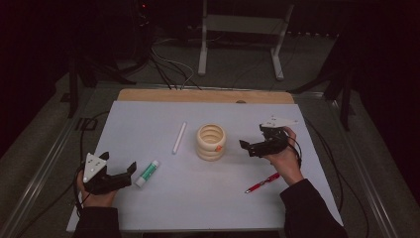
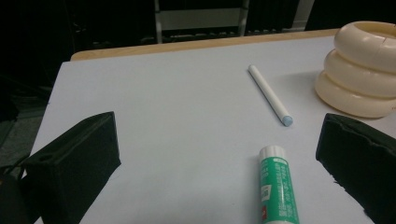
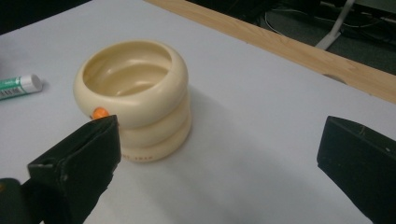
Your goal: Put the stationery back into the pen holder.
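High view shows the left gripper low on the counter, jaws spread wide, holding nothing. The green glue stick lies just beside it. The right gripper is spread wide too, near the cream ring pot. A white pen lies left of the pot, and a red pen lies by the right hand.
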Tool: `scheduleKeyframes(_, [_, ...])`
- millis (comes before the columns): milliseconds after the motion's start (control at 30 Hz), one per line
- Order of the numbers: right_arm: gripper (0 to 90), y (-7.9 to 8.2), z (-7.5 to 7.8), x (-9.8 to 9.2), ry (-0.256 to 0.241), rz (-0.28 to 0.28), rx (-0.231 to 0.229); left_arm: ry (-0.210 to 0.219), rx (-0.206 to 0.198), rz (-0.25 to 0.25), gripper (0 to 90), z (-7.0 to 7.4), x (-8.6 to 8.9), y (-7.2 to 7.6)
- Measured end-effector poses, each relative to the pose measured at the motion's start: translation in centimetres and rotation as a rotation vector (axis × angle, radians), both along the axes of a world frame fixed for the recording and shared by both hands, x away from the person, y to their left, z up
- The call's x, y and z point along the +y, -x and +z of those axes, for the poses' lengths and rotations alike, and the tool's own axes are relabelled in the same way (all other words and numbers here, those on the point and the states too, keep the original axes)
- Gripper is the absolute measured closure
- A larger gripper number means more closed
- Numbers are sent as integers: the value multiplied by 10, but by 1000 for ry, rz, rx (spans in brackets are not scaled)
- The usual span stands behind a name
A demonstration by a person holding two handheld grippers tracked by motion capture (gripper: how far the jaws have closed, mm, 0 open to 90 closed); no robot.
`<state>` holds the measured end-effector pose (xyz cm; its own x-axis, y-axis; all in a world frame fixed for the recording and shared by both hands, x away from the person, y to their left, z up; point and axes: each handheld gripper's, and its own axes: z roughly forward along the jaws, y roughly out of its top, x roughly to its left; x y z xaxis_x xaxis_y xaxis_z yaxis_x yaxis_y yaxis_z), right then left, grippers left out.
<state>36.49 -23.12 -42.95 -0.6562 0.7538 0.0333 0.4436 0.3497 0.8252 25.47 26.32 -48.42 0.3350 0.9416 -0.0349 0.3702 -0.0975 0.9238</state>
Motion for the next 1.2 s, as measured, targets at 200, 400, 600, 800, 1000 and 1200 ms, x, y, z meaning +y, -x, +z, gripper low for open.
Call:
scheduleKeyframes(200, [0, 3, 0, -7, 9, -8, -1, -6, 6, -6, 0, -1, -1, -1])
scheduleKeyframes(400, [0, 5, -2, -16, 15, -17, 6, -5, 6, -4, 0, -1, -1, 0])
scheduleKeyframes(600, [0, 9, -5, -23, 27, -2, 20, -6, 7, -4, 0, -1, -1, 0])
scheduleKeyframes(800, [0, 17, -6, -27, 60, 38, 31, -7, 7, -4, 0, -1, -1, -1])
scheduleKeyframes(1000, [0, 26, -10, -28, 105, 74, 50, -8, 8, -5, 0, -1, -2, -1])
scheduleKeyframes(1200, [0, 32, -14, -29, 119, 100, 63, -7, 9, -5, 0, -1, -2, -1])
